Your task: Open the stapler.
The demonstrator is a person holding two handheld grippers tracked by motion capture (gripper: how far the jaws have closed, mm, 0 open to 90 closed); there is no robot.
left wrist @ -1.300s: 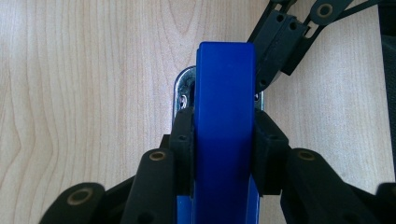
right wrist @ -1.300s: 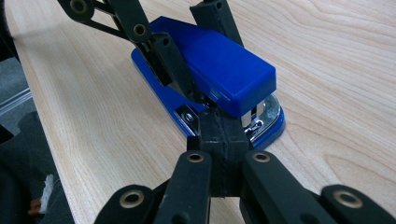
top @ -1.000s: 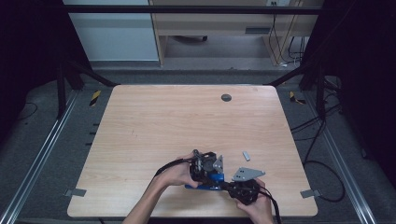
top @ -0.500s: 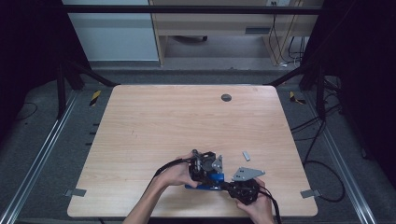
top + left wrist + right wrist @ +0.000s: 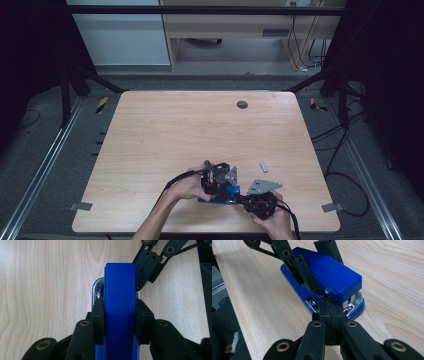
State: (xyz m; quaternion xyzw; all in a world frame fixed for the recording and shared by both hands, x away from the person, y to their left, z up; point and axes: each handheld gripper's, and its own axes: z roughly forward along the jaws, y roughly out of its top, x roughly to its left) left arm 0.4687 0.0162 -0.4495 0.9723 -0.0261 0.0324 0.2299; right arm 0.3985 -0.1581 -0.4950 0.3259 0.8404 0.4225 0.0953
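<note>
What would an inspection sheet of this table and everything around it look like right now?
Surface: light wooden table with a round dark grommet near the far edge.
Job's things: blue stapler at the near edge, top arm raised above its base.
Clutter: small grey piece lying apart, right of the stapler.
Grippers: left tool shut on the stapler's blue top from both sides; right tool shut, its tips at the stapler's open mouth.
Cables: a black cable trails from the left tool; more cables lie on the floor to the right.
Surroundings: grey floor, metal frame rails, wooden furniture beyond the table.
</note>
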